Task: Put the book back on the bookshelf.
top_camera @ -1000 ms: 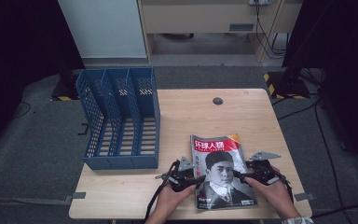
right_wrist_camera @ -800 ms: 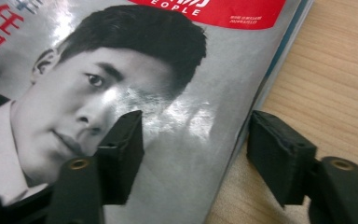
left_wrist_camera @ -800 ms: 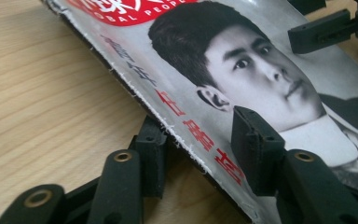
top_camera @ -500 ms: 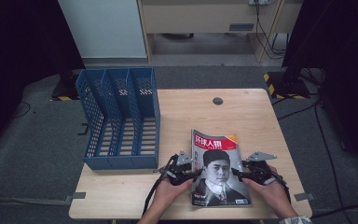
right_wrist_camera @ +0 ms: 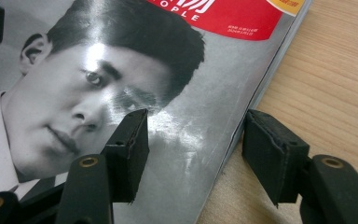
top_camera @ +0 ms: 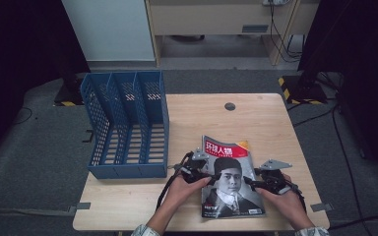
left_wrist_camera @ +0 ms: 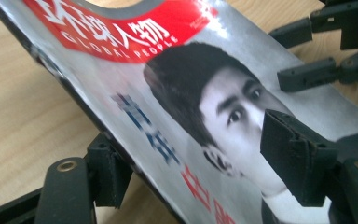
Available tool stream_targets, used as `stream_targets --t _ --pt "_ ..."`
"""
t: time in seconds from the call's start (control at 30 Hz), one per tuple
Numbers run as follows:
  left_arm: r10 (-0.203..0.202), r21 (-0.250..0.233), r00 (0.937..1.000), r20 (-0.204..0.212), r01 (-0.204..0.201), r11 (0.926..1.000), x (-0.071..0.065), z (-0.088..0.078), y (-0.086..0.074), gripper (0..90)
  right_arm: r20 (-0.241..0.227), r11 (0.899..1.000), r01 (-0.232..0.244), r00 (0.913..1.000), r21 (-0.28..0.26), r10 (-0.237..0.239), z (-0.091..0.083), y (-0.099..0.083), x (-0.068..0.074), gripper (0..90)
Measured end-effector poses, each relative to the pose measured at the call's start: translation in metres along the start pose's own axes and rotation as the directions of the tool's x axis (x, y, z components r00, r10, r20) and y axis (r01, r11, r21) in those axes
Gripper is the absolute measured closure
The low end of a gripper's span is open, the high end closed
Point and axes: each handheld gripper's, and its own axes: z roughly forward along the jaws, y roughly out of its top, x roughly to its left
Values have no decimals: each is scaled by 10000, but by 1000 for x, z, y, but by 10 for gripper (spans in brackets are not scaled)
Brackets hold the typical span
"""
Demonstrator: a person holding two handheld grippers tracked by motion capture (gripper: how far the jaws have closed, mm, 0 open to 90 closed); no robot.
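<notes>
A glossy magazine (top_camera: pixel 230 177), its red masthead reading "GLOBAL PEOPLE" under large Chinese characters, lies at the near right of the pale wooden desk (top_camera: pixel 256 123), long axis running near to far, masthead at the far end. The left claw (top_camera: pixel 203 173) straddles its left edge, which is raised off the desk; the jaws have just been opening, the cover between them (pads not pressing). The right claw (top_camera: pixel 250 183) stands half open astride the right edge. A blue slotted plastic file rack (top_camera: pixel 128 125) sits far left.
</notes>
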Motion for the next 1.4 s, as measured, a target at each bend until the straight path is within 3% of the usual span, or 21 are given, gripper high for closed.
stream_targets --t 0.3,0.77,1.13,1.27,1.4 --pt "-34 -323 10000 -83 31 9995 5 2 16 272 -51 10000 33 10000 -68 -33 1 0 0 411" --pt "150 -258 9998 94 -148 9996 9 0 29 311 -161 9996 144 9998 -255 -149 3 0 -1 414" --pt "180 142 9997 -135 -178 9997 19 22 37 297 -219 9992 184 9996 -346 -192 3 -2 -2 414" --pt "-122 -156 9999 83 124 9998 28 28 37 381 -289 9989 172 9994 -435 -185 3 -3 -3 426" --pt "-21 -159 10000 71 22 9999 32 33 38 431 -261 9987 222 9994 -460 -234 3 -3 -4 435"
